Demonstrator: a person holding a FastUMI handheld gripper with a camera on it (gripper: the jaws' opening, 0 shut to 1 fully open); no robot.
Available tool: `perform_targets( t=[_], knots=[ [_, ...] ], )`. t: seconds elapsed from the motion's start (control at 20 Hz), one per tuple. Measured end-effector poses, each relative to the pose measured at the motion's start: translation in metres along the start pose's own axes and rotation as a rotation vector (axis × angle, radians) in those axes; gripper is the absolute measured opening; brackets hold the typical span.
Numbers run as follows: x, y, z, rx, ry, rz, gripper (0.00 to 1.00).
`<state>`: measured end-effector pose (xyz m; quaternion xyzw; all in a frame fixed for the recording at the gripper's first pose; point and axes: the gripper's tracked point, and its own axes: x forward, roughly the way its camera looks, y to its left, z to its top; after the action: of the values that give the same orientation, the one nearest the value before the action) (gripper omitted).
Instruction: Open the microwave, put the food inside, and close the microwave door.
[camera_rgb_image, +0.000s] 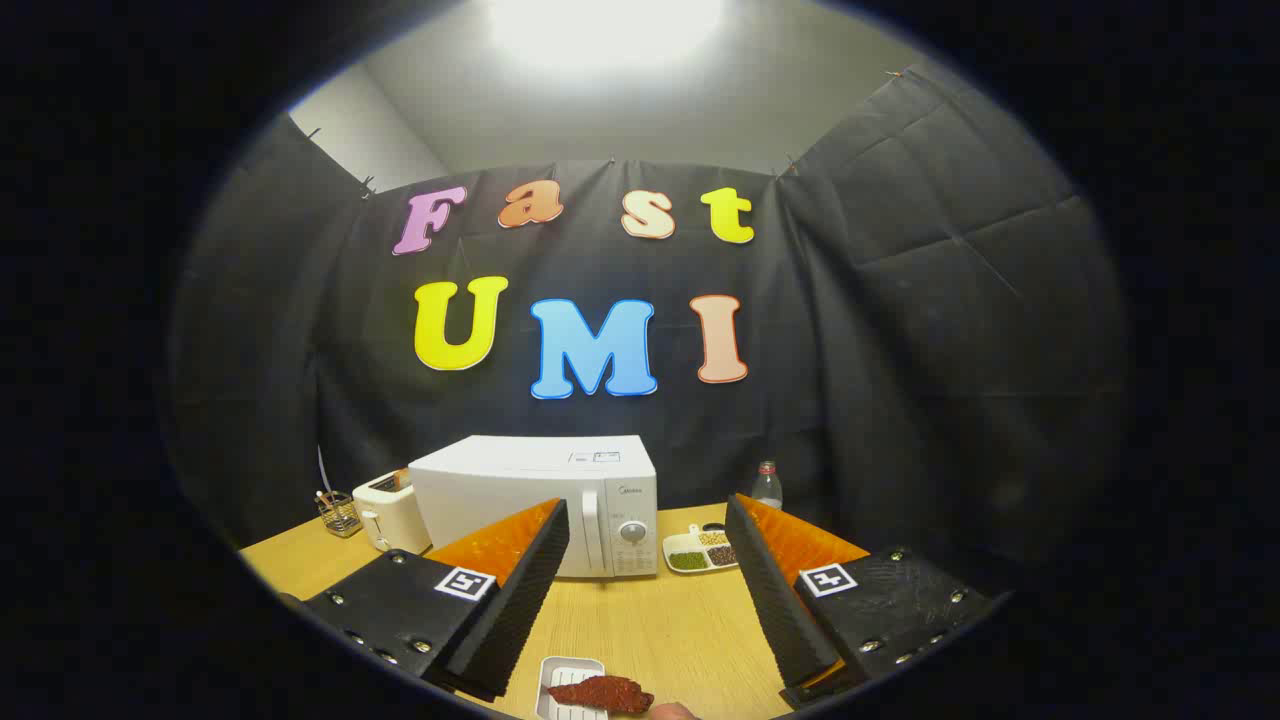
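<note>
Table (650, 630) of pale wood, shut microwave (540, 500), gripper (648, 545) fingers apart.

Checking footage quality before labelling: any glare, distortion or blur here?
Gripper view: the ceiling light is blown out to white; fisheye bends the wooden table edge; microwave and the open claw are sharp; the food between the fingers looks dim.

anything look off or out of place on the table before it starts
Nothing much. The microwave stands square with its door shut. The food hangs partly over the edge of its white tray, between the fingers of the open hand-held gripper.
</note>
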<state>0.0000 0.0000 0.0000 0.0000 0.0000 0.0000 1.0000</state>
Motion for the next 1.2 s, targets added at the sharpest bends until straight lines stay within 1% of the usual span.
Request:
perform_targets(
  t=[0.25, 0.7, 1.05, 1.2],
  knots=[
    [0.005, 0.006, 0.004, 0.002, -0.006, 0.003, 0.95],
    [0.01, 0.032, 0.003, 0.003, -0.002, 0.045, 0.96],
    [0.02, 0.033, 0.008, -0.004, -0.008, 0.051, 0.96],
    [0.035, 0.031, 0.014, -0.001, -0.018, 0.055, 0.96]
  ],
)
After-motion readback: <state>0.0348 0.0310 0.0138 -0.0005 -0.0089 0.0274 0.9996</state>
